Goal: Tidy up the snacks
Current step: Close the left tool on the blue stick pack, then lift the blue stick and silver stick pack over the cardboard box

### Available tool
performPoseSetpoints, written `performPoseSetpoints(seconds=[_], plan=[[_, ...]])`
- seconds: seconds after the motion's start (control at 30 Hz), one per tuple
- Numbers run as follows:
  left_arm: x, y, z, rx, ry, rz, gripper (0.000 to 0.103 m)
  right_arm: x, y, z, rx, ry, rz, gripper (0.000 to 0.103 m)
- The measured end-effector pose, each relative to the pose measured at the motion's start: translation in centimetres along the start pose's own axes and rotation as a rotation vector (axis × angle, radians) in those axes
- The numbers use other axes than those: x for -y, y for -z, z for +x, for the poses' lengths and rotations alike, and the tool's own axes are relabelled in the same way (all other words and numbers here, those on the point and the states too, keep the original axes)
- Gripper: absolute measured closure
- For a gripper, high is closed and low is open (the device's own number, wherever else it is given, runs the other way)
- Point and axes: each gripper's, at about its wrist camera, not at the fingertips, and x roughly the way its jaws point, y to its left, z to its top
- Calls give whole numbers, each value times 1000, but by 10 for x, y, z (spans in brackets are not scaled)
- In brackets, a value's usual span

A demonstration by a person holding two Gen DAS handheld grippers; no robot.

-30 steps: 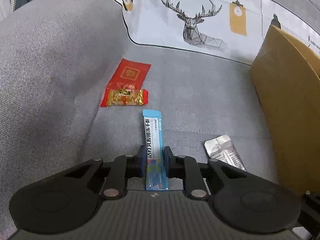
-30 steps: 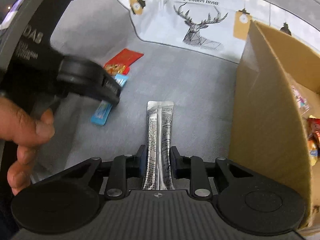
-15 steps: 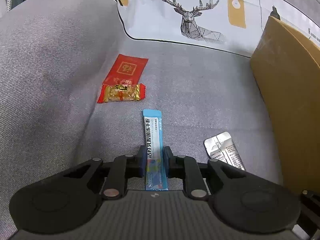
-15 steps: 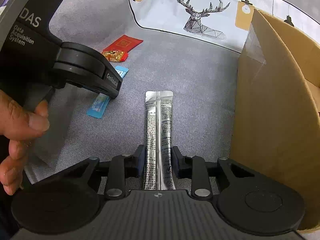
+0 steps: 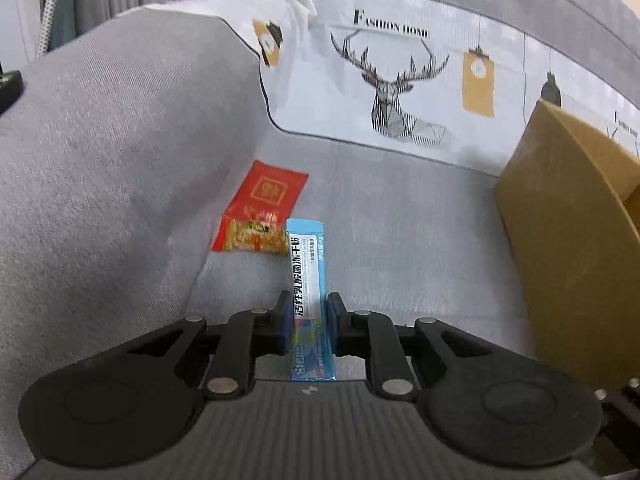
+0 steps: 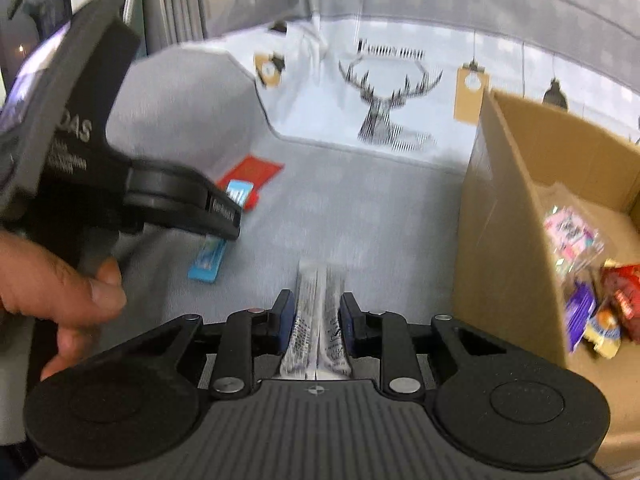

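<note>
Sofa: grey woven seat [image 5: 400, 216] with a grey armrest [image 5: 100, 168] rising at the left
Cushion: white fabric [image 5: 360, 92] against the backrest, printed with a line-drawn stag's head, mustard hanging lamps and the words "Fashion home"
Cardboard box: brown carton [image 5: 568, 248] standing on the seat at the right; the right wrist view looks past its near wall [image 6: 504, 240] into the open top
Box contents: several wrapped snacks [image 6: 592, 292] lie together inside, pink, purple, yellow and red; blur hides their labels
Left gripper: [image 5: 308, 316] jaws drawn in close on the lower part of a blue stick sachet [image 5: 306, 276], pads pressing both long edges; the sachet points forward along the fingers, its far end overlapping the orange wrapper in this view
Right gripper: [image 6: 318, 314] jaws nearly closed on a silver foil stick pack [image 6: 320, 312], pads touching both sides; the pack runs forward between the fingers, just left of the box wall
Red packet: flat red pouch with a gold emblem [image 5: 272, 194], lying on the seat near the armrest
Orange snack: small red-ended wrapper [image 5: 250, 236] touching the red packet's near edge
Person: a hand [image 6: 60, 280] wraps the left gripper's handle at the left edge of the right wrist view
Picture quality: right wrist view is motion-blurred
</note>
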Motion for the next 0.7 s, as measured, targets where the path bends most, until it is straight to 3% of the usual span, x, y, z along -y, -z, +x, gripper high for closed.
performPoseSetpoints(seconds=[0.03, 0.1, 0.23, 0.37, 0.43, 0.47, 0.5, 0.63, 0.7], plan=[[0, -1, -1, 7, 1, -1, 84, 1, -2, -3, 17, 2, 2, 75], [0, -2, -3, 20, 4, -4, 84, 4, -6, -9, 50, 4, 7, 95], [1, -2, -4, 34, 9, 3, 84, 10, -13, -15, 86, -2, 23, 95], [-1, -3, -3, 21, 15, -19, 84, 8, -10, -4, 14, -22, 11, 94], [-2, -2, -2, 13, 17, -28, 84, 2, -6, 7, -35, -14, -19, 77], [-2, -2, -2, 11, 16, -27, 84, -1, -3, 11, -52, -4, -35, 50], [-2, -2, -2, 10, 15, -26, 84, -3, 0, 14, -61, 12, -47, 30], [-2, -2, -3, 13, 16, -25, 84, -9, 6, 34, -139, 46, -70, 27], [-3, -1, -4, 11, 17, -28, 84, -9, 12, 47, -214, 57, -62, 35]])
